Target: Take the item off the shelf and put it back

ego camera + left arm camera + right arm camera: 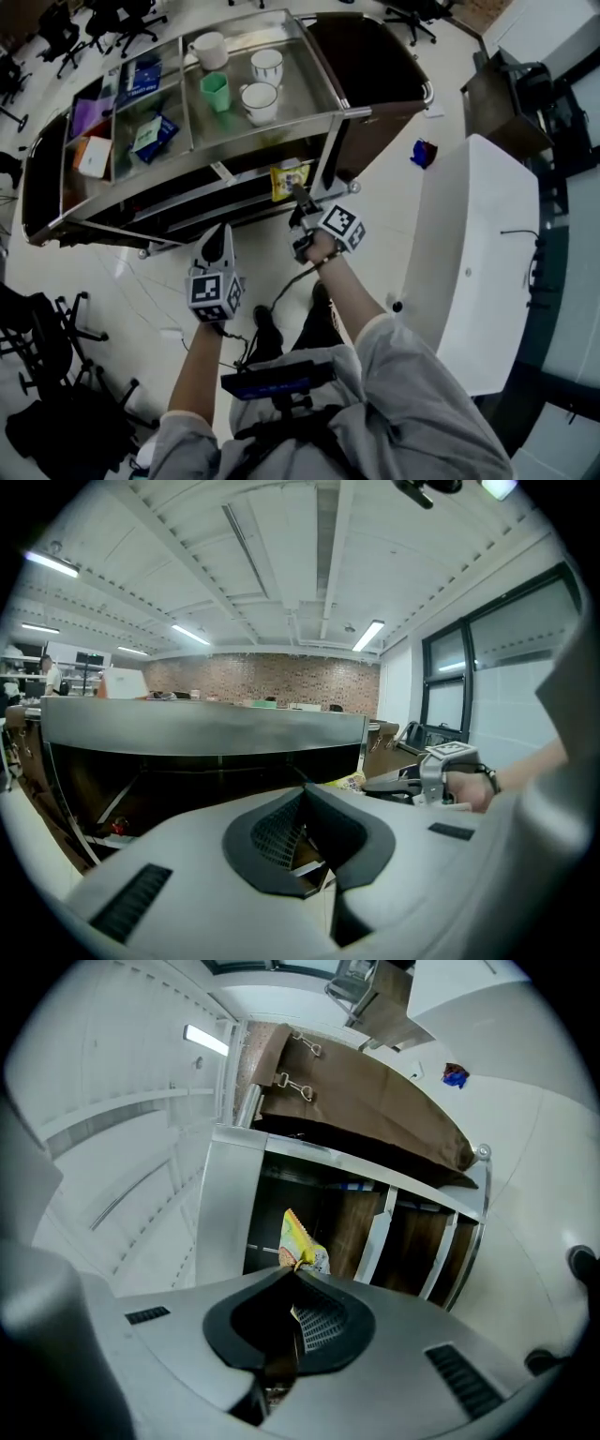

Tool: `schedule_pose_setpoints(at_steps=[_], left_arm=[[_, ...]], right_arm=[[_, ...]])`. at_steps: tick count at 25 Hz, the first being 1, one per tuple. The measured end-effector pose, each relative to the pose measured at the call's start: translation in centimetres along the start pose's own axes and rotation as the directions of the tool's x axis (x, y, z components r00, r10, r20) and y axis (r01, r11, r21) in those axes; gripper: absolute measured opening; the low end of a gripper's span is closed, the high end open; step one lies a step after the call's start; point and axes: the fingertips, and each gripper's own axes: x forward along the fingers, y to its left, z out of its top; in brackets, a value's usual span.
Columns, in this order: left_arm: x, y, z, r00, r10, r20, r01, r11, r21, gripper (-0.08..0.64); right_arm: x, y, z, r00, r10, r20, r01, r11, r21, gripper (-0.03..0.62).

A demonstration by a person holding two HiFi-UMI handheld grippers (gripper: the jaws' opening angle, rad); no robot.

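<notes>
Right gripper [296, 1269] of ours clamps a yellow snack packet [298, 1239] at the steel cart's [330, 89] five o'clock; our left gripper [305, 794], at its eight o'clock, is closed and empty.

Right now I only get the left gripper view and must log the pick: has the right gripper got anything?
Observer: Yes. The right gripper is shut on a yellow packet.
Operator: Is it clear of the shelf?
Observer: The head view puts the packet at the front edge of a lower shelf on the cart. I cannot tell if it touches.
Operator: Anything on top?
Observer: Four cups, one of them green.
</notes>
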Motion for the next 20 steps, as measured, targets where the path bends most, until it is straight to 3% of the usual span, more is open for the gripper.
schedule_pose_setpoints(at_steps=[12, 20], left_arm=[[-3.9, 1.9, 0.9, 0.999, 0.021, 0.042, -0.024, 0.997, 0.068, 0.008], [-5.7, 4.3, -0.6, 0.996, 0.086, 0.034, -0.087, 0.996, 0.026, 0.007]], right_arm=[[-9.0, 4.7, -2.4, 0.990, 0.122, -0.076, -0.124, 0.992, -0.015, 0.012], [-12.5, 4.0, -3.1, 0.988, 0.138, -0.073, -0.137, 0.990, 0.014, 0.012]])
